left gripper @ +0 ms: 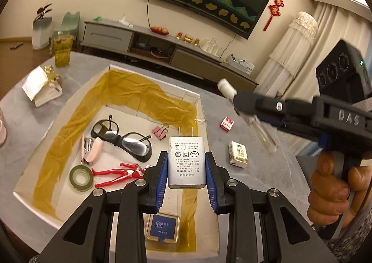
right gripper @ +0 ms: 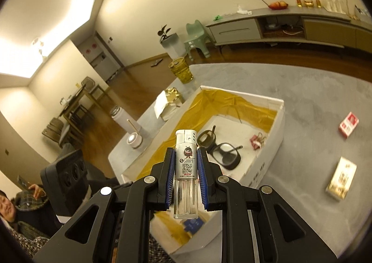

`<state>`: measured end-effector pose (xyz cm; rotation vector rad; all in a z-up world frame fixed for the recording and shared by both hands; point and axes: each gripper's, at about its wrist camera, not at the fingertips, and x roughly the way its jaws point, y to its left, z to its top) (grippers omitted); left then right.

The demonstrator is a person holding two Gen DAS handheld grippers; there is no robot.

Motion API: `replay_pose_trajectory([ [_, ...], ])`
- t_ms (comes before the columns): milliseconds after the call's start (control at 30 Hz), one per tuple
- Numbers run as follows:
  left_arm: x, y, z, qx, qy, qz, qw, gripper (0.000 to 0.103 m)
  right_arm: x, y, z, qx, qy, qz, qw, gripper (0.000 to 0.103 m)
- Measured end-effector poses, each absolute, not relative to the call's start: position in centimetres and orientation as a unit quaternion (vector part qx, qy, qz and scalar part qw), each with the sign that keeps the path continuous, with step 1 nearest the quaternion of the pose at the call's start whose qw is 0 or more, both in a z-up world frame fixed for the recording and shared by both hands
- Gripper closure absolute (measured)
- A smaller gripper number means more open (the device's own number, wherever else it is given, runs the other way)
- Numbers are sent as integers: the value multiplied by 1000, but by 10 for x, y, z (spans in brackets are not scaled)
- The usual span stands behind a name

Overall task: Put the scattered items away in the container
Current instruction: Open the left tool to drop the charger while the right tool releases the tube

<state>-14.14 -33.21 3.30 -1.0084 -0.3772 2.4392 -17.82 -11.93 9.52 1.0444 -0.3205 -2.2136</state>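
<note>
My left gripper [left gripper: 186, 165] is shut on a white charger plug [left gripper: 186, 163], prongs forward, held above the near right part of the white box [left gripper: 153, 81] lined with yellow film. Inside lie black glasses [left gripper: 123, 138], a pink stapler [left gripper: 91, 150], a green tape roll [left gripper: 81, 178], a red figure [left gripper: 118, 173], a pink binder clip [left gripper: 160, 132] and a blue card case [left gripper: 162, 228]. My right gripper [right gripper: 186, 163] is shut on a clear lighter [right gripper: 186, 170], hovering over the box [right gripper: 277, 128]; it also shows as the right gripper [left gripper: 237, 100] with the lighter [left gripper: 255, 123].
On the grey table right of the box lie a red pack [left gripper: 226, 123] and a white-gold pack [left gripper: 238, 154], the red pack [right gripper: 348, 124] and gold pack [right gripper: 341, 178] again. A gift bag [left gripper: 43, 85], a yellow cup [left gripper: 62, 50] and a white flask [right gripper: 126, 120] stand left. A person [right gripper: 14, 211] sits low left.
</note>
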Motion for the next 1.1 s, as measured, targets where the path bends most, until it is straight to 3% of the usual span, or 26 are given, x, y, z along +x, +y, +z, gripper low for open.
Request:
replay_pose_trajectory([
  [467,-164,-319,8,-421,-133,866,236,71,-245,-163,84,421,-57,-849,315,83],
  [533,-167,-319,6,-425,-139,864,233,69,-262,-172,77,420,-33,-856,299,81],
  [567,-169,-320,6,-425,-140,864,230,65,-270,-174,72,420,-28,-860,287,71],
  [600,-170,-321,6,-424,-142,865,228,64,-276,-174,67,422,-29,-863,277,64],
  [1100,-162,-315,9,-406,-94,883,213,64,-254,-141,43,438,-90,-843,300,64],
])
